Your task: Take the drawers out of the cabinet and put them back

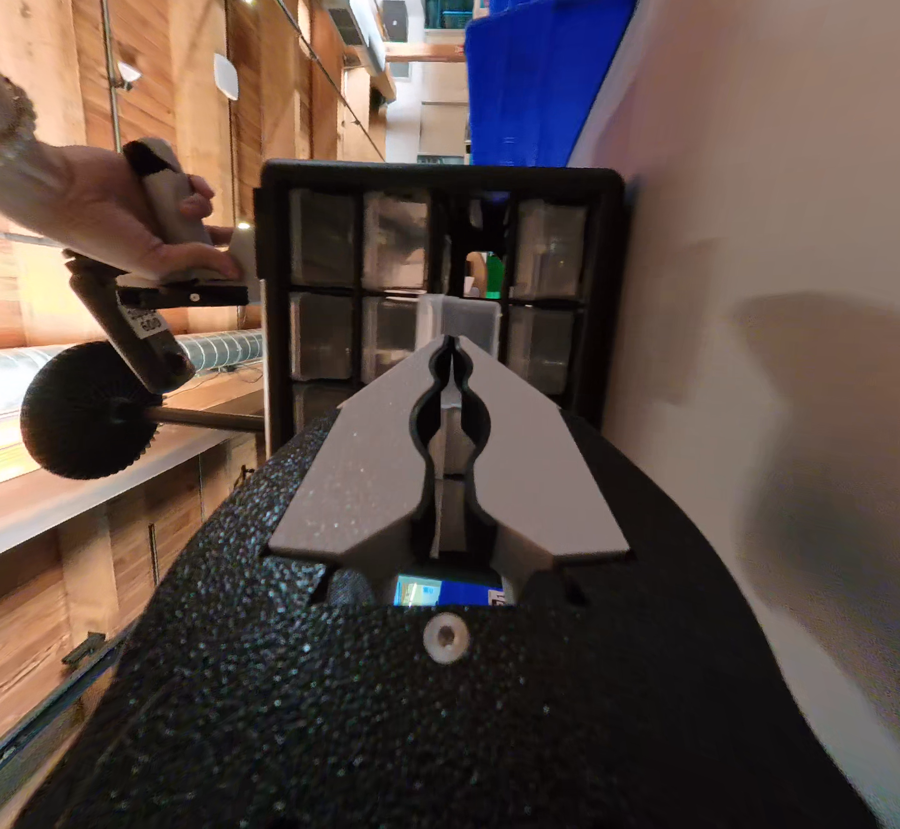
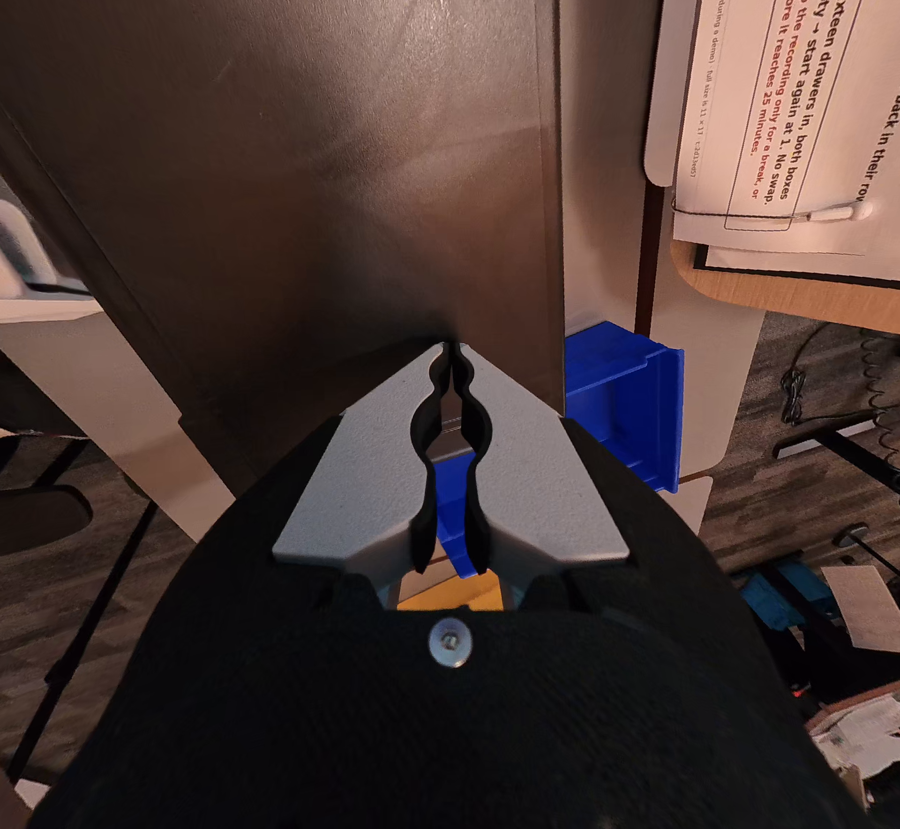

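gripping a clear drawer (image 1: pixel 460 323), left tongs (image 1: pixel 452 343) face the cabinet (image 1: pixel 611 241).

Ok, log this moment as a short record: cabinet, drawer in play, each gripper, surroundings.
cabinet: black frame on a white table, view rolled sideways; one slot empty
drawer in play: clear drawer, partly out of the cabinet
left gripper: shut on the drawer's front
right gripper: closed, tips against the cabinet's dark top panel, held by a hand
surroundings: blue bins behind the cabinet
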